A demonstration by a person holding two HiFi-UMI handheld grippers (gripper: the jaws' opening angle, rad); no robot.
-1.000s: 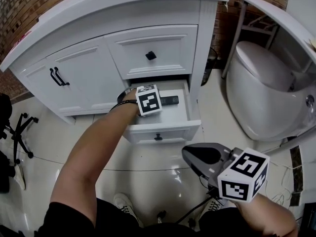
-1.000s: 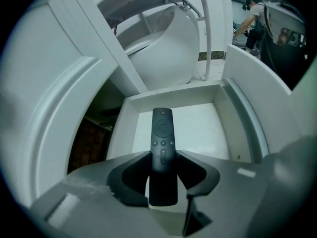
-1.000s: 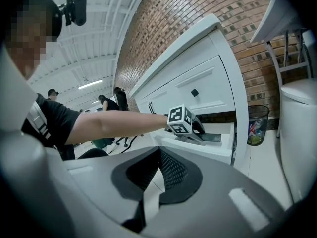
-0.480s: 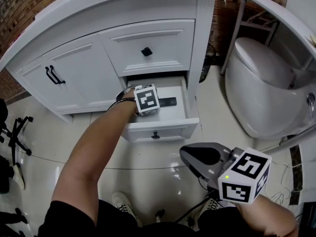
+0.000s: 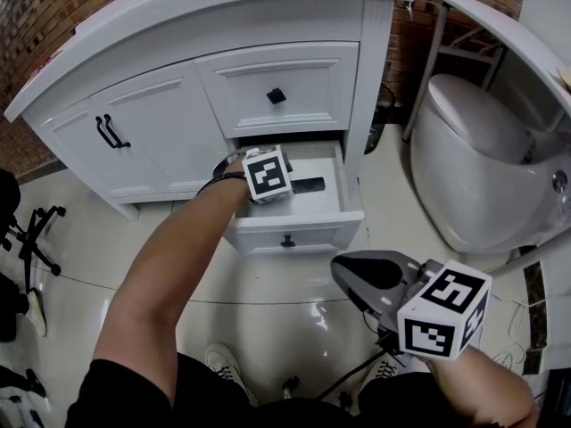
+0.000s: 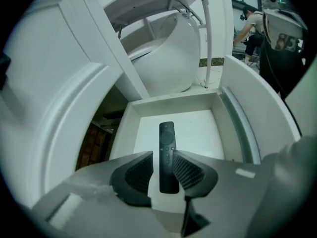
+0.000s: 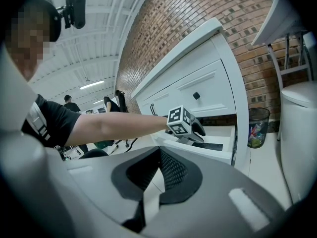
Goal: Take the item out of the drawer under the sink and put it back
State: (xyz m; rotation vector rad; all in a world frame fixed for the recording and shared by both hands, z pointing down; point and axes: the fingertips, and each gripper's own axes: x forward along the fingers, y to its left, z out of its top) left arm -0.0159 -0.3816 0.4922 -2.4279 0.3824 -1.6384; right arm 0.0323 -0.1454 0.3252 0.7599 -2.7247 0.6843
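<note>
The bottom drawer (image 5: 290, 230) of the white sink cabinet stands pulled out. A slim black remote (image 5: 310, 185) lies flat on its white floor. My left gripper (image 5: 293, 184) reaches into the drawer from the left. In the left gripper view the remote (image 6: 167, 133) lies lengthwise between the jaws of the left gripper (image 6: 165, 158). They are closing, and a narrow gap still shows beside the left pad. My right gripper (image 5: 339, 272) hangs low over the floor in front of the cabinet, shut and empty. Its view shows the drawer (image 7: 218, 155) from the side.
An upper drawer with a black knob (image 5: 277, 95) is closed above the open one. Cabinet doors (image 5: 134, 132) are to the left, a white toilet (image 5: 482, 159) to the right. A chair base (image 5: 36, 230) stands far left; a waste bin (image 7: 257, 125) sits beside the cabinet.
The left gripper has stayed in the drawer over the remote, shifting only slightly. The right gripper has held its place.
</note>
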